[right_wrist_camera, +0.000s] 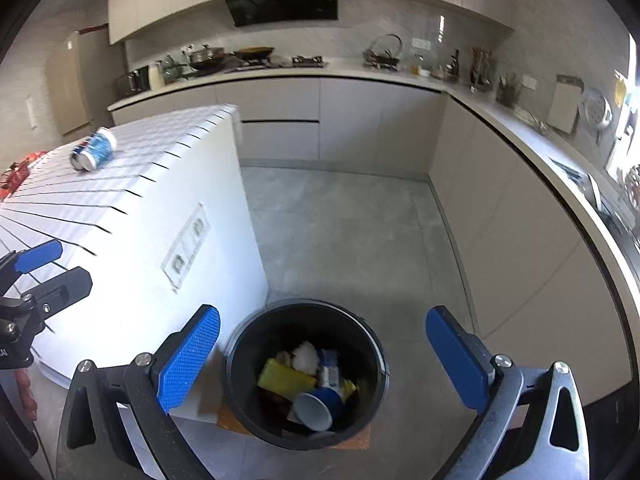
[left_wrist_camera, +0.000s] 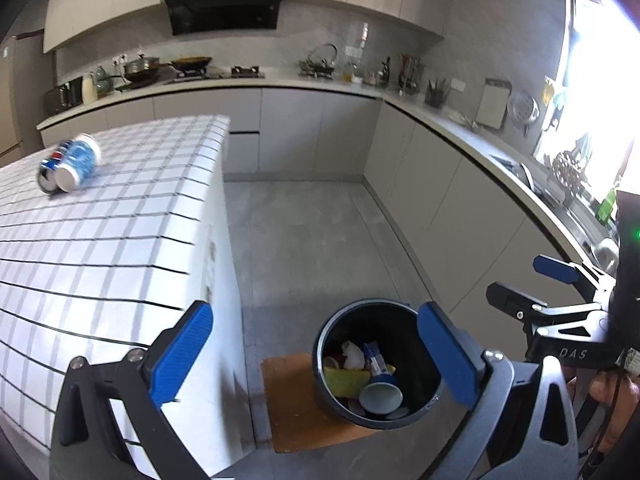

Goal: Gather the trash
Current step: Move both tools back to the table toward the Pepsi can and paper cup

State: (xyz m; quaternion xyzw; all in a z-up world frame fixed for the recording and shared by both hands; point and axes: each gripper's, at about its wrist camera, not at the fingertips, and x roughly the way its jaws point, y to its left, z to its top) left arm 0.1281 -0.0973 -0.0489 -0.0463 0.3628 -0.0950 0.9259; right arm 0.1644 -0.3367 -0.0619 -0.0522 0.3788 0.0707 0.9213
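Trash is already in your bin (right_wrist_camera: pixel 236 364), which sits on the floor on a brown mat (left_wrist_camera: pixel 288 400) just beside the foot of the tiled island (left_wrist_camera: pixel 120 240): a yellow packet (right_wrist_camera: pixel 286 378), a blue cup (right_wrist_camera: pixel 320 406) lying on its side, a white crumpled wad (right_wrist_camera: pixel 306 354) and some wrappers too jumbled to name. So you are, by my reading, well into the job but not done. Two cans (left_wrist_camera: pixel 70 164) lie on their sides on the island top, touching each other, near its far end and well apart from the bin. At the island's far left edge the right wrist view catches something red (right_wrist_camera: pixel 16 176) (it is cut off by the frame, so I cannot tell whether it is trash). Your left gripper (left_wrist_camera: pixel 316 360) has its jaws spread wide with nothing between them, and it looks down past the island's corner at the bin. Your right gripper (right_wrist_camera: pixel 324 364) is spread just as wide and equally empty, hanging right over the bin's mouth. What is left, as I judge it, is the pair of cans: you have to go from the bin to the far end of the island, and because they lie touching, taking one may set the other rolling.
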